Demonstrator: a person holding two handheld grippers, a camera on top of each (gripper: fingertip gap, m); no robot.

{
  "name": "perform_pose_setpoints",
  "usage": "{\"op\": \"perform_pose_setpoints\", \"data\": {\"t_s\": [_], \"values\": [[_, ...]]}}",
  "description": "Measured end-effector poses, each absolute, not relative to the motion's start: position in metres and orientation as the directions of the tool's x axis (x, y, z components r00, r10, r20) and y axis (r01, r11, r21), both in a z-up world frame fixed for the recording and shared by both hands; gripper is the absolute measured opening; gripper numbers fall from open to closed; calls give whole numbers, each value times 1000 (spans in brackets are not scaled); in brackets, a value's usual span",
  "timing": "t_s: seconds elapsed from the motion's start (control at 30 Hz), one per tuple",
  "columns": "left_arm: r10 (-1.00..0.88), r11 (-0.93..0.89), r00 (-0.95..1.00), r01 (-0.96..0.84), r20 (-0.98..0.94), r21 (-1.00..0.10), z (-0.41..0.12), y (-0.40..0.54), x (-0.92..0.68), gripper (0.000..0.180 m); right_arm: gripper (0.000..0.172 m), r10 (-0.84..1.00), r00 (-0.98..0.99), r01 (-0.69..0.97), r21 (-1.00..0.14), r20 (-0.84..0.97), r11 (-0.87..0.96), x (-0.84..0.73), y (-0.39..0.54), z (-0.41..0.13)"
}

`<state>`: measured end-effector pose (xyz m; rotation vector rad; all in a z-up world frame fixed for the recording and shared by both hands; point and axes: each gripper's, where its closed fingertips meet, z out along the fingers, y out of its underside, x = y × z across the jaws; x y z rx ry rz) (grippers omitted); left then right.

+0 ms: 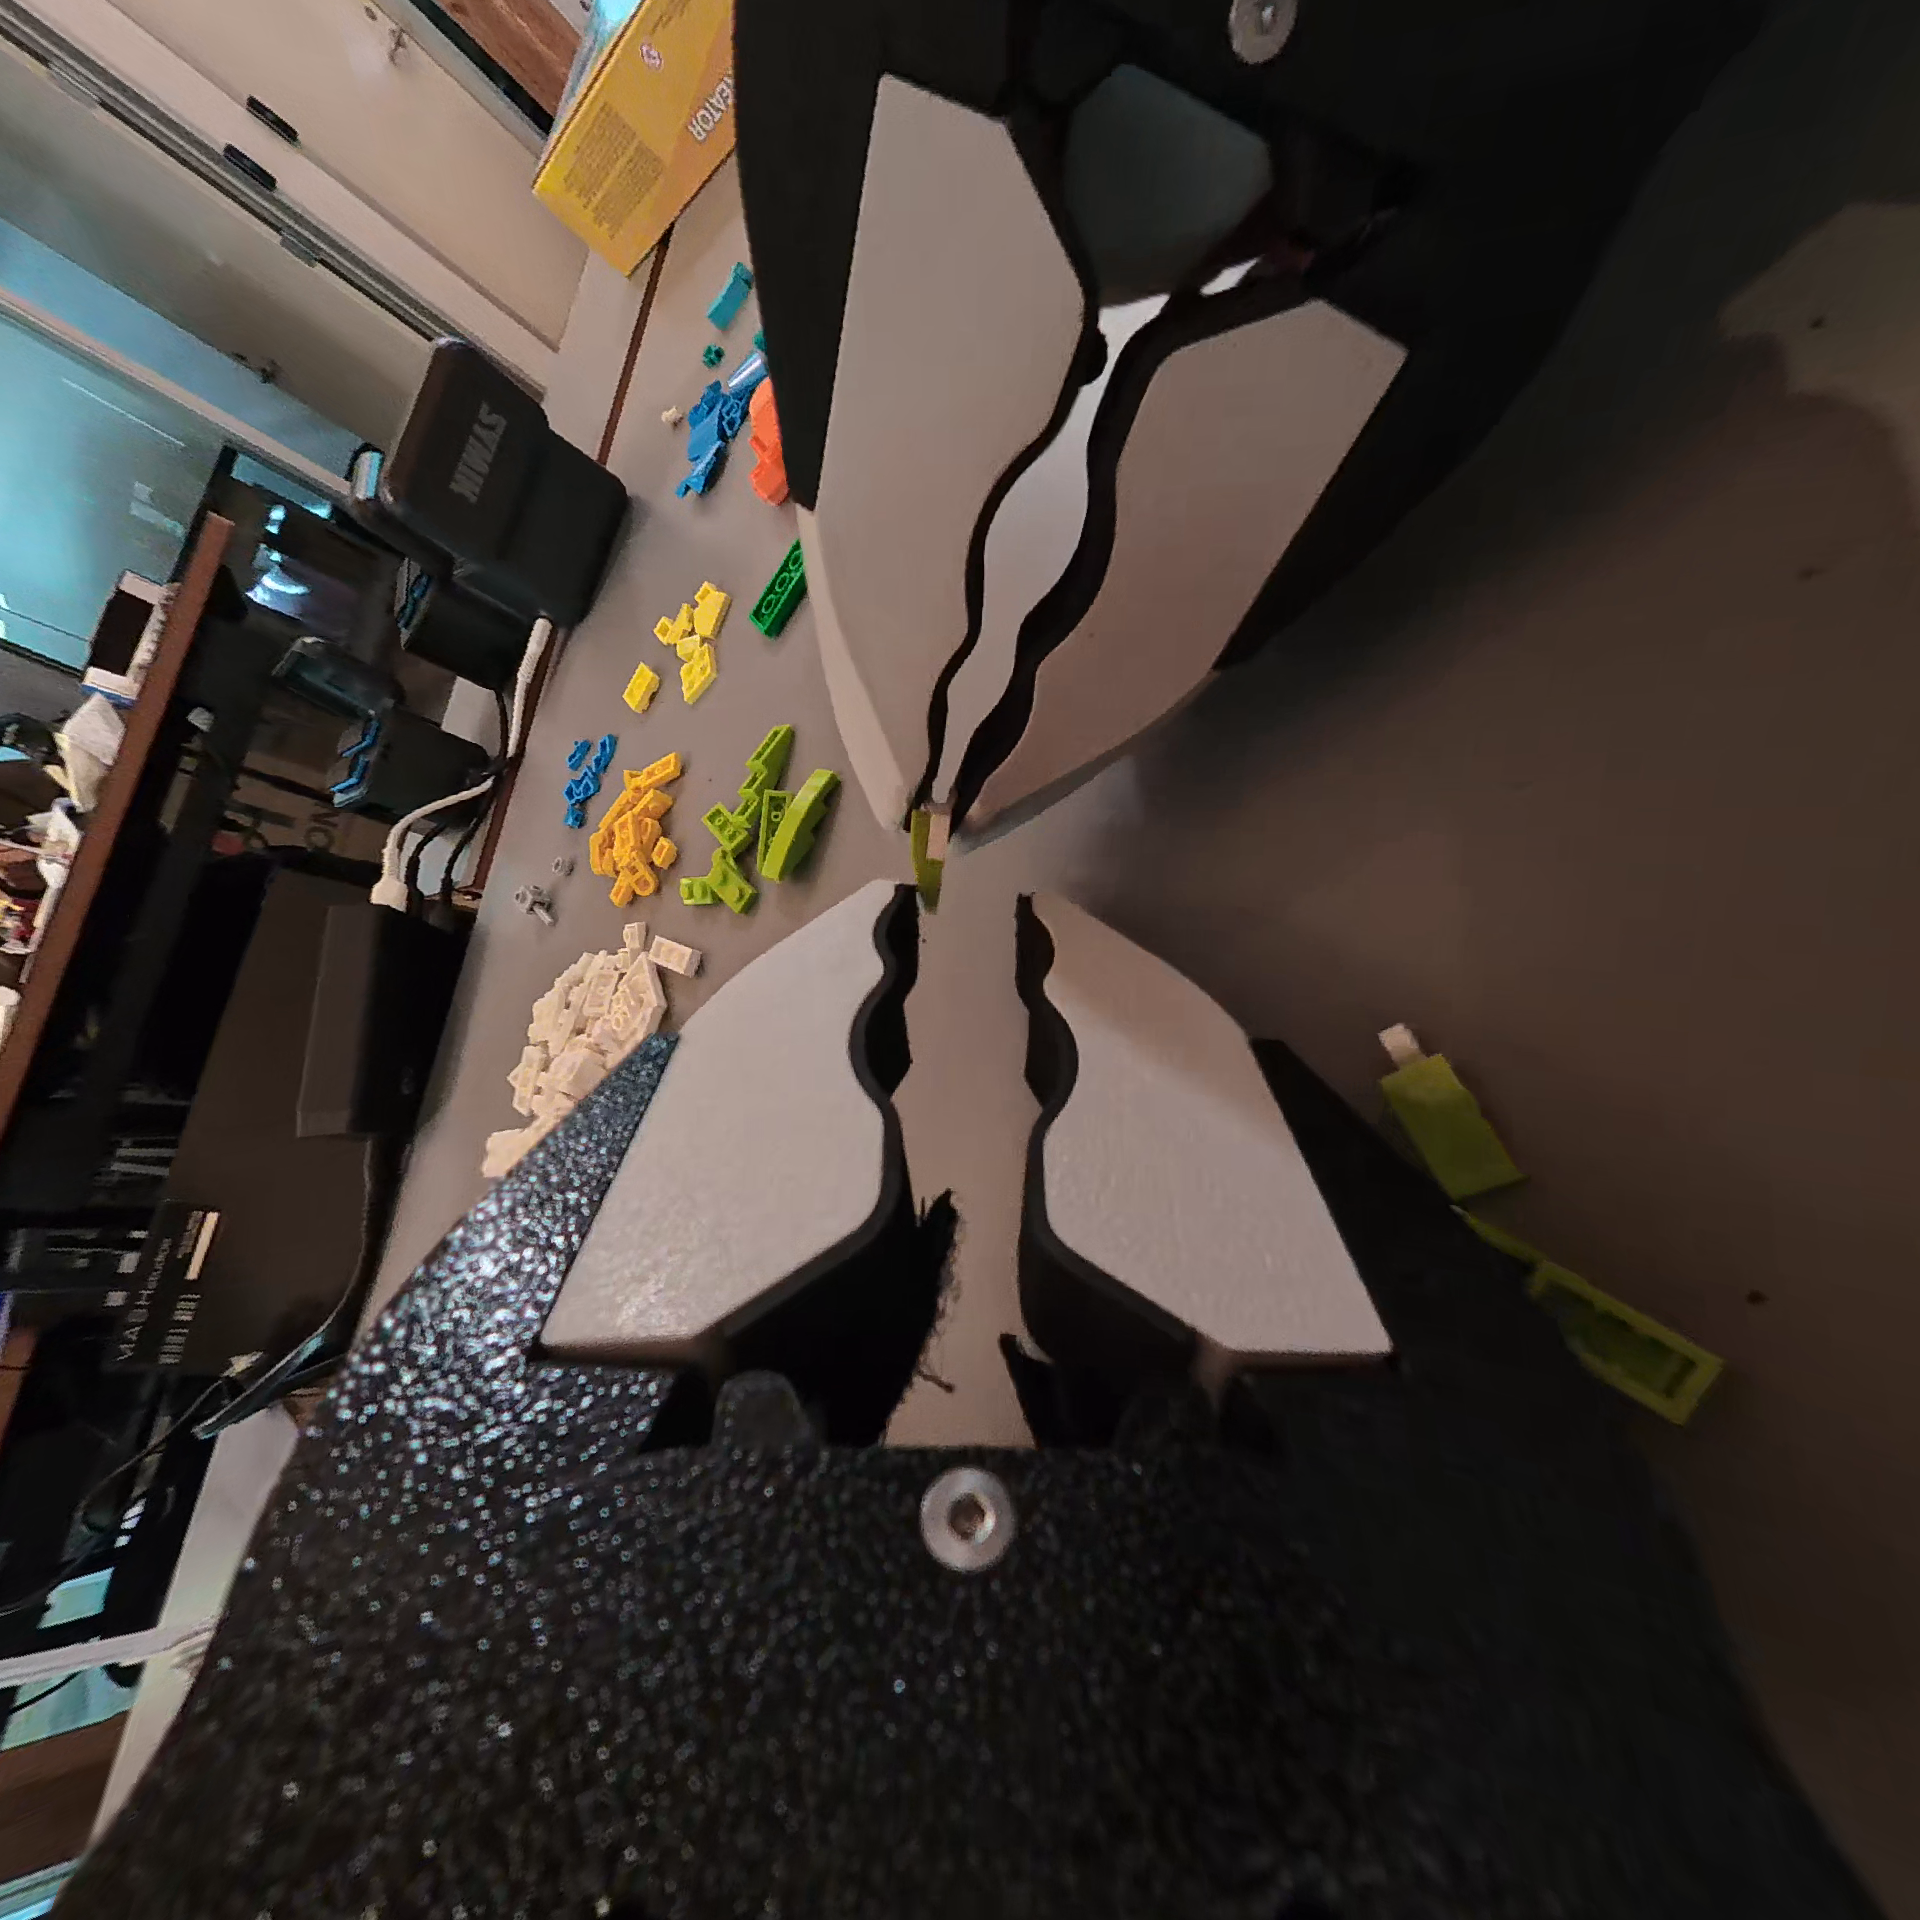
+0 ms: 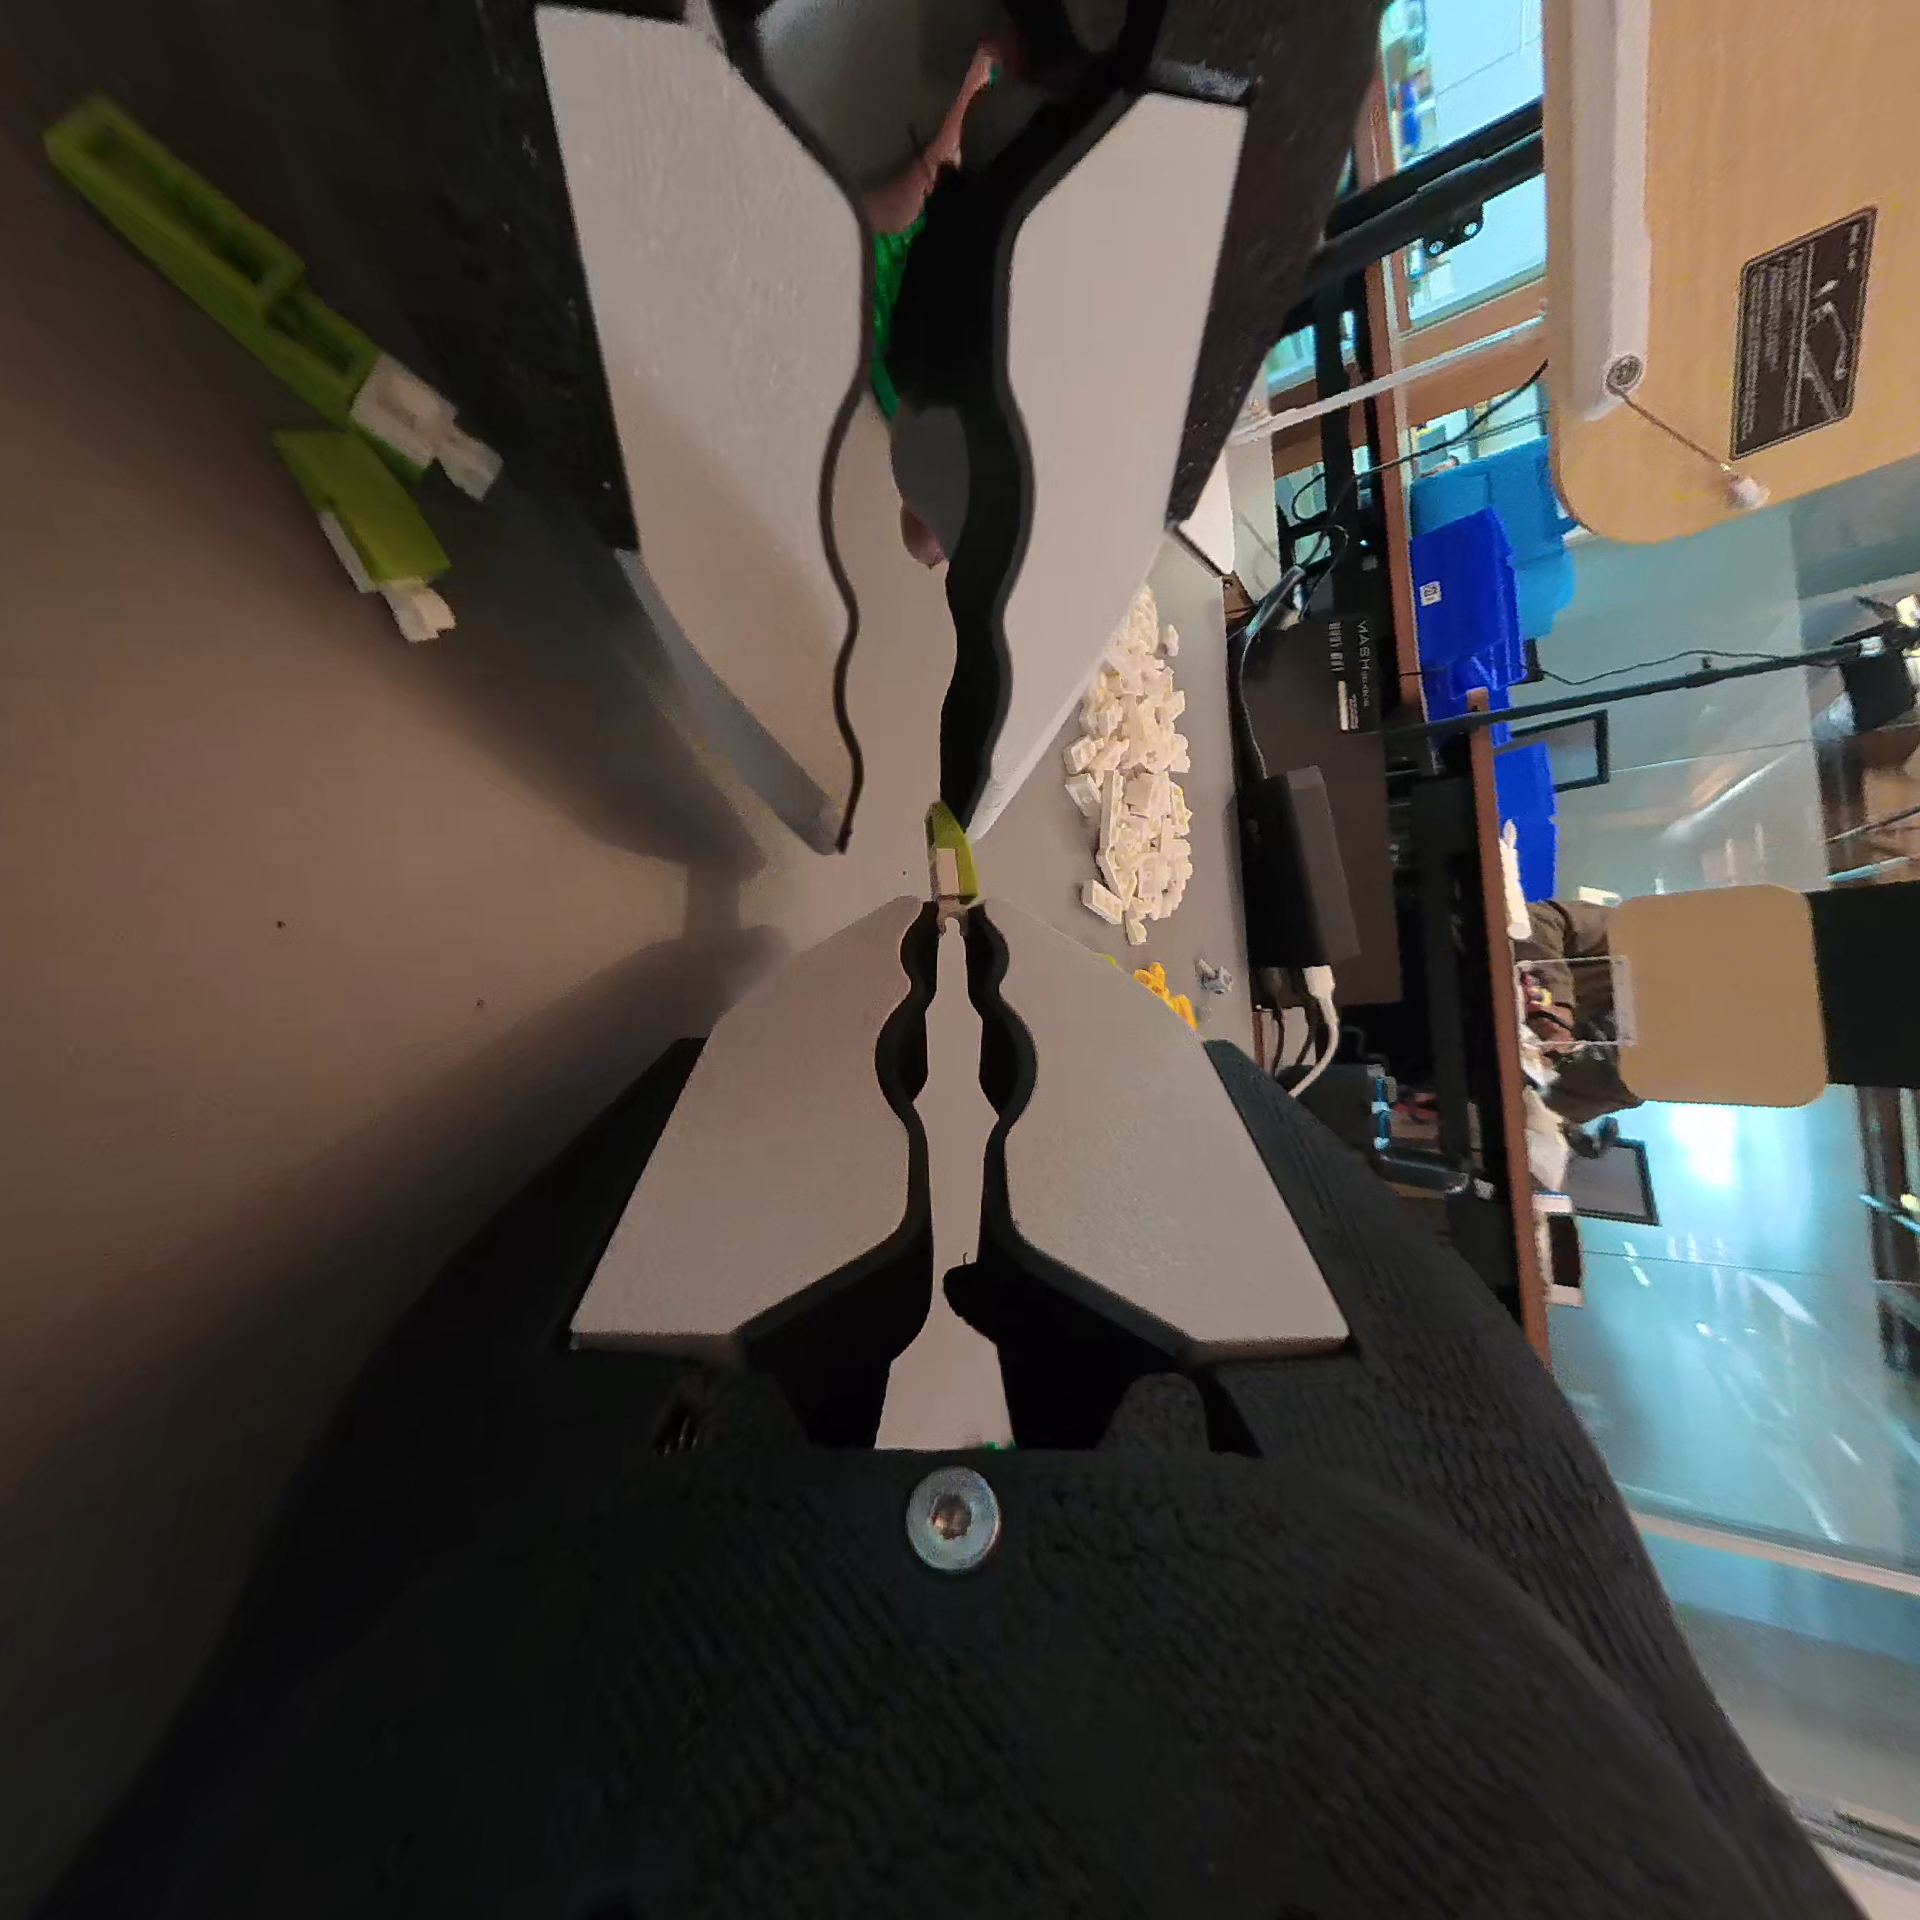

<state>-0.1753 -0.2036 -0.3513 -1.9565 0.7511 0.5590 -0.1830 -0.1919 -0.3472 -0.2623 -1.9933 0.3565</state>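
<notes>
In the left wrist view my left gripper is open, its two fingertips apart just above the grey table. My right gripper reaches in from the top, tip to tip with it. The right gripper is shut on a small lime-green curved brick with a white brick stuck to it. The brick's free end sits by one left fingertip and is not clamped. The right wrist view shows the same: the right gripper pinches the lime and white brick, and the left gripper stands open around its far end.
A lime and white brick assembly lies on the table to one side. Sorted piles lie beyond: white, orange-yellow, lime, blue, yellow. A yellow box and a black adaptor stand at the table's edge. My two grippers' fingertips are within a few centimetres of each other.
</notes>
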Motion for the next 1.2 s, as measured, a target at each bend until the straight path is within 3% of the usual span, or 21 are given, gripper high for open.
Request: {"op": "perform_pose_setpoints", "data": {"t_s": [0.1,0.67,1.03,1.2], "values": [[-247,-377,704,-703,-666,-603,-345,-204,-178,4,5,297,-420,12,-322,857,947,-183,-193,-347],[-252,-396,639,-753,-727,-525,-349,-203,-178,6,5,275,-426,14,-297,862,955,-181,-193,-347],[-244,-389,653,-743,-717,-545,-348,-201,-176,4,5,274,-428,11,-299,861,954,-179,-195,-346],[-217,-434,710,-685,-670,-585,-343,-200,-180,3,5,390,-410,62,-402,824,914,-183,-193,-342]]}}
